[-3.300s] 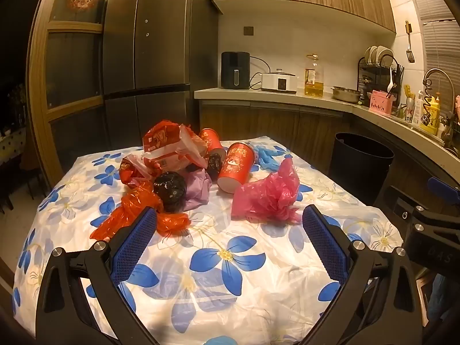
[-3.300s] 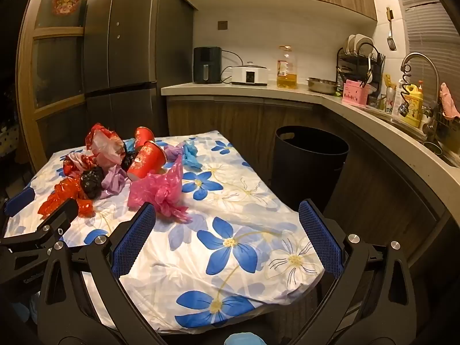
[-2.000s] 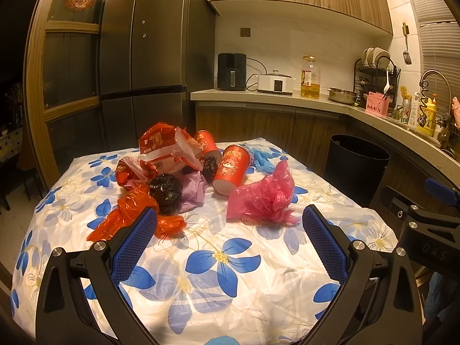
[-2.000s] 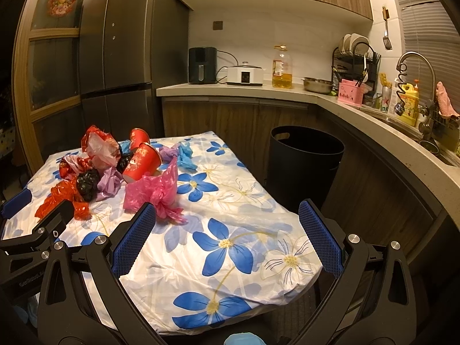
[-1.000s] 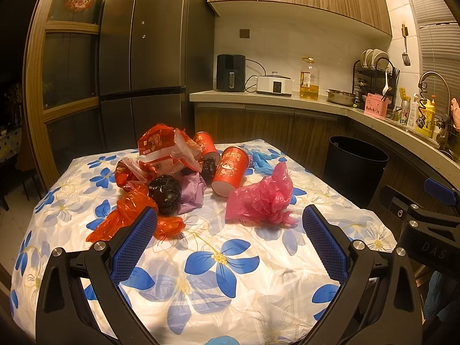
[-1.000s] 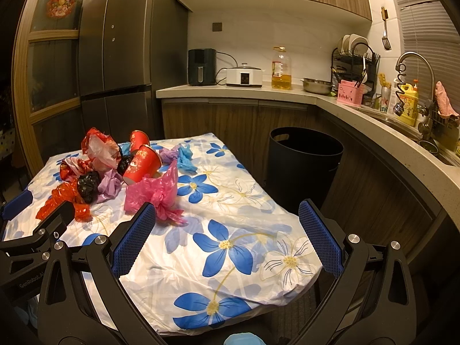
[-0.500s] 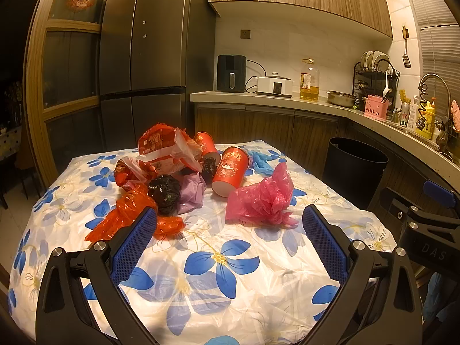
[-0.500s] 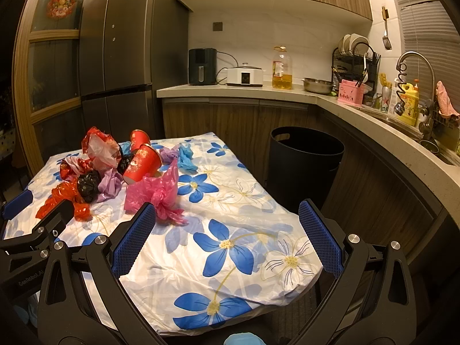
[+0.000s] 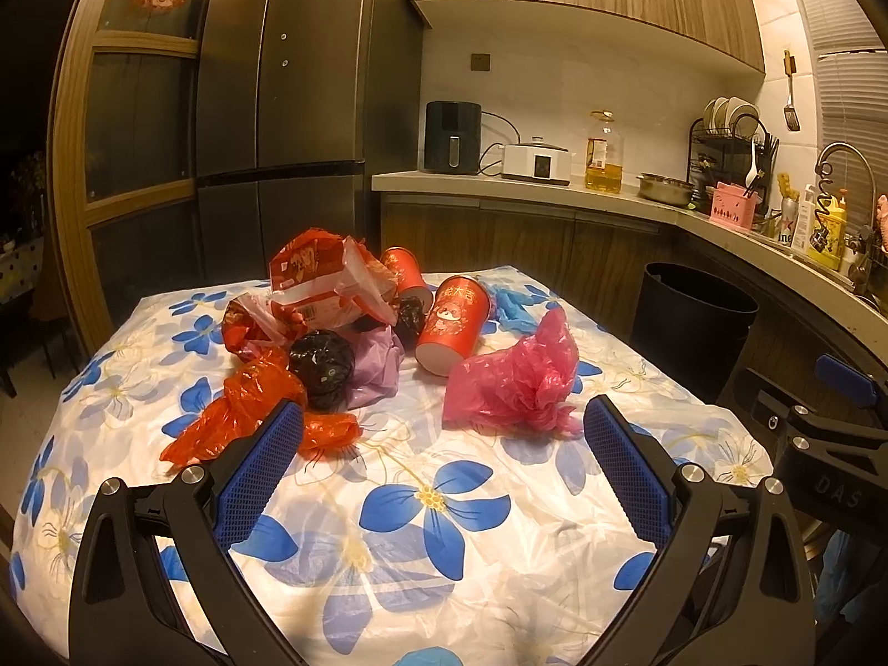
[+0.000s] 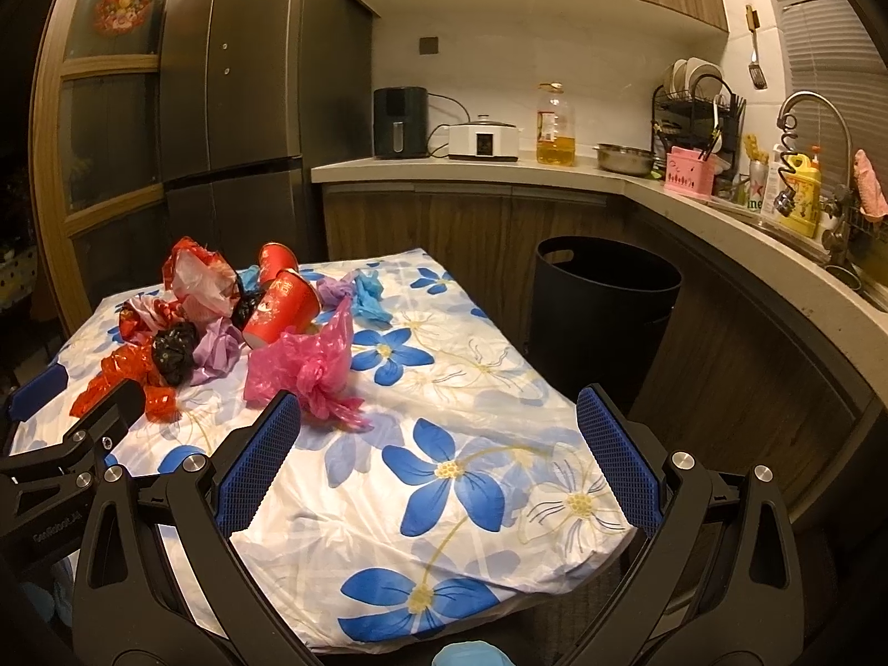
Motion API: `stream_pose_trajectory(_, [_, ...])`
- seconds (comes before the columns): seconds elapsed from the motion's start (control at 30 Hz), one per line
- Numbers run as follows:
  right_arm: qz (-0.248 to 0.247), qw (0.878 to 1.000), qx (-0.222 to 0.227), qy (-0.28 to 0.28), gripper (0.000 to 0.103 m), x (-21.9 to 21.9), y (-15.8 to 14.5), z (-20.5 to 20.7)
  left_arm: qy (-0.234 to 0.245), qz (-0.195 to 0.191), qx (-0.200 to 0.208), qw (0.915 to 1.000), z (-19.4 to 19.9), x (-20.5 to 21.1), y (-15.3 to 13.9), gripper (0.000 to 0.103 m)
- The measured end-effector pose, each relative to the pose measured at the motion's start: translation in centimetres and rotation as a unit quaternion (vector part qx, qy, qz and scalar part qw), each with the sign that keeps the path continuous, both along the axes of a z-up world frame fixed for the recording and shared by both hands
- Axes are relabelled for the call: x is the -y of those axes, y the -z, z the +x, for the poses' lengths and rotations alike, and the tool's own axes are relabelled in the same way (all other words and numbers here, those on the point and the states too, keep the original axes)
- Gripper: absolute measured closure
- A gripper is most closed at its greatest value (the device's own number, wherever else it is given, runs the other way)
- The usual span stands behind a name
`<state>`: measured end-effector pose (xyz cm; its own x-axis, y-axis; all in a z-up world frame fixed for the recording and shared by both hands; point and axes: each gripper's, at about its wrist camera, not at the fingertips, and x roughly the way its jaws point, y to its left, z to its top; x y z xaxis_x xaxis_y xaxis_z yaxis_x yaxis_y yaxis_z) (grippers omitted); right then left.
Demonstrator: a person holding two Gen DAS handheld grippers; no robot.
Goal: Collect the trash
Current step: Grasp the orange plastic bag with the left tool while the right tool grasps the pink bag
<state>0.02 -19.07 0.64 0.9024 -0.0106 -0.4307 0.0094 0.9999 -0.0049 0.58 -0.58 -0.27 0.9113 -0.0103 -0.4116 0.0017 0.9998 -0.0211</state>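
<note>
Both grippers hover over the near part of the worktop [image 9: 444,583], which is covered with a white cloth printed with blue flowers. Landmark: the pink plastic bag [image 9: 513,380].

Left gripper [image 9: 441,449]: fingers spread wide apart, blue pads facing each other, nothing held. The pink plastic bag lies just beyond the gap between the fingers, toward the right one, not touching either.

Right gripper [image 10: 438,435]: fingers likewise wide apart and empty. Its left finger tip overlaps the near edge of the pink plastic bag [image 10: 305,369] in this view; contact cannot be confirmed.

Trash relative to the pink bag:
- red paper cup [image 9: 452,324] on its side, directly behind the bag, close to it;
- second red cup [image 9: 408,277] farther behind, to the left;
- lilac bag [image 9: 377,363] and black crumpled bag [image 9: 322,361] to the left;
- orange-red bag [image 9: 250,410] farther left, nearest the left gripper;
- red-and-white snack wrapper [image 9: 327,286] behind-left, on top of the heap;
- blue glove [image 9: 510,308] behind the bag.

Black trash bin [image 10: 602,313] stands on the floor to the right of the bag, off the worktop edge, against the cabinets.
</note>
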Motion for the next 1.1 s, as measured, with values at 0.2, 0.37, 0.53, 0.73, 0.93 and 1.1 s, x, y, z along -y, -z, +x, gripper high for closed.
stream_pose_trajectory(0.2, [0.005, 1.000, 0.006, -0.013, 0.005, -0.5, 1.0, 1.0, -0.029, -0.008, 0.016, 0.9994, 0.2, -2.0, 0.6, 0.006])
stream_pose_trajectory(0.37, [0.007, 0.999, 0.015, -0.033, 0.005, -1.6, 2.4, 2.1, -0.077, -0.016, 0.027, 0.9965, 0.6, -5.4, 1.3, 0.006])
stream_pose_trajectory(0.53, [0.021, 0.998, 0.028, -0.059, 0.005, -2.8, 3.4, 3.8, -0.114, -0.028, 0.030, 0.9926, 1.3, -8.7, 1.7, 0.006])
stream_pose_trajectory(0.73, [0.041, 0.995, 0.033, -0.087, 0.008, -4.3, 4.2, 7.1, -0.131, -0.019, 0.030, 0.9907, 2.7, -10.1, 2.3, 0.006])
stream_pose_trajectory(0.93, [0.050, 0.993, 0.012, -0.104, 0.017, -5.9, 5.8, 10.8, -0.139, -0.013, 0.021, 0.9900, 4.3, -11.2, 2.8, 0.006])
stream_pose_trajectory(1.1, [0.051, 0.992, -0.006, -0.112, 0.025, -6.7, 6.9, 12.8, -0.136, -0.012, -0.002, 0.9906, 5.9, -12.2, 3.5, 0.010])
